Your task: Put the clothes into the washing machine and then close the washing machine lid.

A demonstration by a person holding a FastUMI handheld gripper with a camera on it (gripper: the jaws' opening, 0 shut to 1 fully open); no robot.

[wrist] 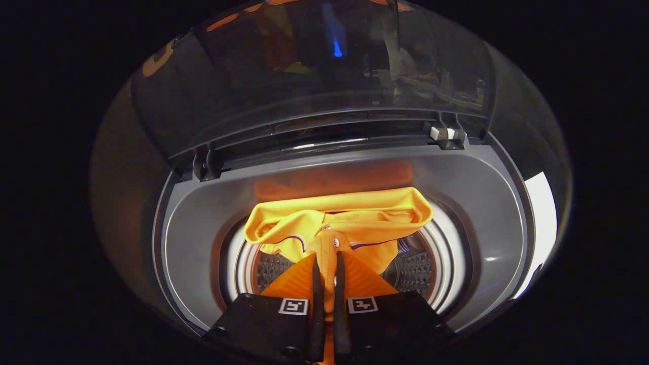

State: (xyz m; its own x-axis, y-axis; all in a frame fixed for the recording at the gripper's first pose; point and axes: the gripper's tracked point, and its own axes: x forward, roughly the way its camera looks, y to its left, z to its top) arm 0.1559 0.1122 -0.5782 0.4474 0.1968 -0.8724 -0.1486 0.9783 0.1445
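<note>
The gripper (327,258) is poised over the mouth of a top-loading washing machine (471,203), its two fingers drawn close together and pinching a fold of a yellow-orange shirt (345,218) with a thin purple trim line. The garment hangs from that pinch point and spreads wide across the opening, its upper hem stretched like a band just beyond the fingertips, while the lower cloth drops toward the perforated steel drum (416,271) seen on either side. Held by a single bunch of fabric like this, the shirt can be lowered straight down through the round opening without catching much on the grey rim. The tinted lid (314,76) stands tilted up and back on its hinges (203,165) behind the opening, out of the way of the loading and reflecting the room dimly. To my eye the shirt is partly over the drum but not yet let go; it looks as though the grip must go lower and release before the lid can be brought down. A loose edge draped on the rim could snag the lid.
</note>
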